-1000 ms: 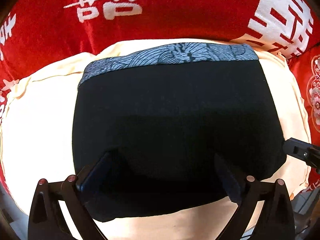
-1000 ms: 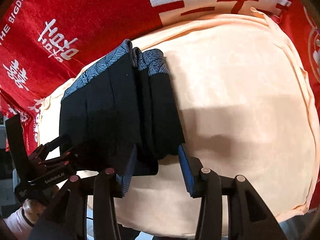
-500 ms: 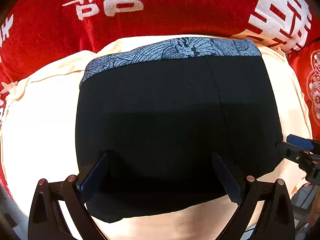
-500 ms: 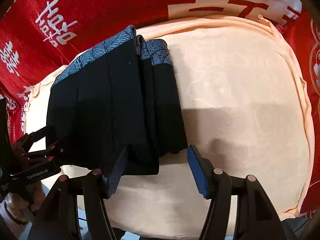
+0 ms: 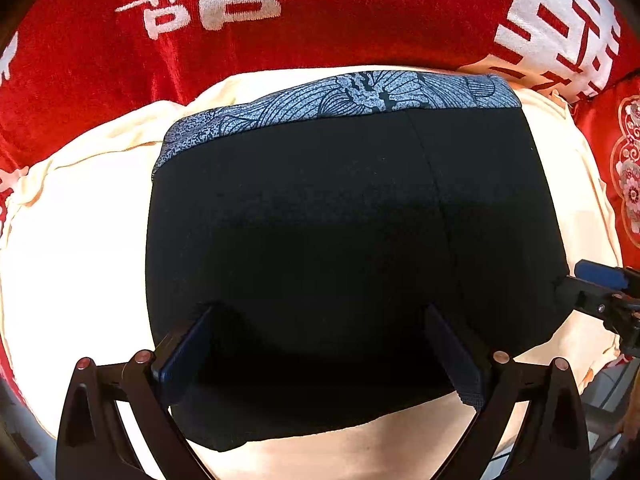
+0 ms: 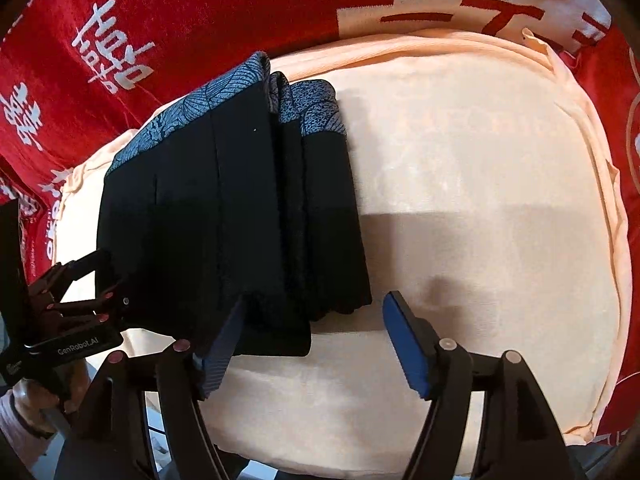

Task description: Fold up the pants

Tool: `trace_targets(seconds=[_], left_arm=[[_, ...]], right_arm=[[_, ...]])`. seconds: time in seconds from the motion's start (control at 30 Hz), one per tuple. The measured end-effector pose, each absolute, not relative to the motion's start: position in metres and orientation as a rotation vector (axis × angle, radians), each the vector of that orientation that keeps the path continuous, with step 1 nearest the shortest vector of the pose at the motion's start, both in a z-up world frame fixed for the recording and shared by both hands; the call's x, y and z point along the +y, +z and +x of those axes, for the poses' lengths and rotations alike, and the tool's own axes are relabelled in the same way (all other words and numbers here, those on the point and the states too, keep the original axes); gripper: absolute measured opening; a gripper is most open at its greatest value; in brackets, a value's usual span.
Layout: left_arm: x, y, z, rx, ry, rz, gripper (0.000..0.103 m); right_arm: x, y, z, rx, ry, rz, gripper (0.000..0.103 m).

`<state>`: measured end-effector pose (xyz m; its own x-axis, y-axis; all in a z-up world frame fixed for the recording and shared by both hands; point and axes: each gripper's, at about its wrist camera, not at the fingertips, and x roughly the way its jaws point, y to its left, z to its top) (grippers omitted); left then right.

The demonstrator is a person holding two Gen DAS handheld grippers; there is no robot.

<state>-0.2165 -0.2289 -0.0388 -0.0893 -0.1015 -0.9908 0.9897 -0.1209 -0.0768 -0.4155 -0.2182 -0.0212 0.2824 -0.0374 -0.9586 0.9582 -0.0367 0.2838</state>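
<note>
The black pants (image 5: 344, 248) lie folded into a thick stack on a cream cushion (image 5: 72, 264), with a blue-grey patterned waistband (image 5: 344, 96) at the far edge. In the right wrist view the stack (image 6: 240, 216) shows its layered side. My left gripper (image 5: 320, 352) is open over the near edge of the pants, holding nothing; it also shows in the right wrist view (image 6: 86, 284). My right gripper (image 6: 312, 336) is open at the stack's near right corner, empty; it also shows at the right edge of the left wrist view (image 5: 600, 292).
A red blanket with white characters (image 5: 240, 20) covers the surface behind and around the cushion (image 6: 480, 200). The cushion's right half lies bare beside the pants. A hand (image 6: 24, 412) holds the left gripper at lower left.
Both grippers have pulled back slightly toward the near edge of the pants, so the stack looks a little farther and fuller in view. The pants have not moved.
</note>
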Motion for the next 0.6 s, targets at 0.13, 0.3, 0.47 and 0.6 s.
trace_targets(seconds=[0.13, 0.3, 0.47, 0.6], left_arm=[[-0.231, -0.035, -0.213, 1.155, -1.412, 1.159, 0.102], [-0.233, -0.028, -0.195, 1.207, -1.425, 1.1, 0.102], [-0.239, -0.026, -0.167, 1.313, -1.431, 1.013, 0.102], [-0.246, -0.024, -0.143, 1.386, -1.429, 0.961, 0.102]], right_arm=[[-0.219, -0.023, -0.42, 0.934, -1.026, 1.356, 0.077], [-0.222, -0.024, -0.425, 0.922, -1.017, 1.367, 0.078], [-0.224, -0.023, -0.439, 0.874, -1.048, 1.393, 0.081], [-0.229, -0.021, -0.457, 0.768, -1.057, 1.425, 0.082]])
